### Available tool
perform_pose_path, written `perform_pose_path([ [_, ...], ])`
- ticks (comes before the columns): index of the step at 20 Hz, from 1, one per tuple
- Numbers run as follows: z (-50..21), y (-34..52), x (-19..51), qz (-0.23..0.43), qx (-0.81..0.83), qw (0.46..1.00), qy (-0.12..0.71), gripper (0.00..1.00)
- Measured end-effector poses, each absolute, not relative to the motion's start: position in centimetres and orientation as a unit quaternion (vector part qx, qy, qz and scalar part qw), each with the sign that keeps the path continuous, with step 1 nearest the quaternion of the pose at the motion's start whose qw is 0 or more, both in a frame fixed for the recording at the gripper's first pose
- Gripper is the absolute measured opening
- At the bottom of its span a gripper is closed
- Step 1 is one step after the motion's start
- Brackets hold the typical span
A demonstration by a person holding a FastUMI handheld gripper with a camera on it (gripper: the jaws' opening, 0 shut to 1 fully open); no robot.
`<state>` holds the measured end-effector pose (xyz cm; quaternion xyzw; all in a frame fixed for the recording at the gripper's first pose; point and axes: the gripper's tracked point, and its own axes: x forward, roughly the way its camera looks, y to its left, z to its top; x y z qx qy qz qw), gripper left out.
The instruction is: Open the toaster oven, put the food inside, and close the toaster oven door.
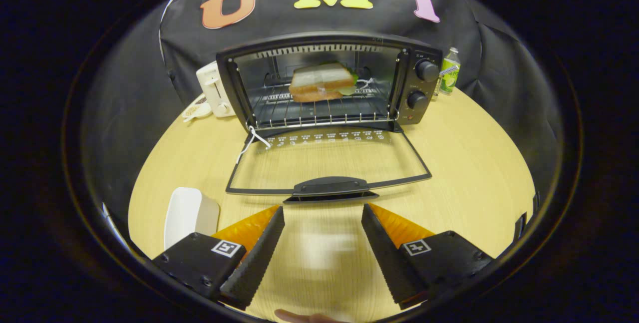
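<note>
Black toaster oven (329, 83) is standing open, glass door (327, 163) lying flat on the pale wooden desk (474, 163). Layered sandwich (322, 82) is sitting on the rack inside (loading apparently done). Tool (323, 213) is hovering spread and empty just short of the door handle (329, 186); closing is remaining.

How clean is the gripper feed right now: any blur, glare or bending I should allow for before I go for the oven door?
Gripper view: the black toaster oven, the sandwich on its rack and the lowered glass door are sharp; a smeared pale patch blurs the wooden table between the open gripper fingers; fisheye bends the table edge; no strong glare on the glass.
</note>
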<state>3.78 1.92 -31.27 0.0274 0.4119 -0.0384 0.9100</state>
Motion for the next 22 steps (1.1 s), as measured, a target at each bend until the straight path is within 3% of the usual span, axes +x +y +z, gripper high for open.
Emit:
perform_pose_path([
  [10,-34.3,1.4,5.3,-0.059,0.047,0.896,0.438,1.00],
  [22,-28.9,0.8,6.0,-0.063,-0.005,0.936,0.346,1.00],
])
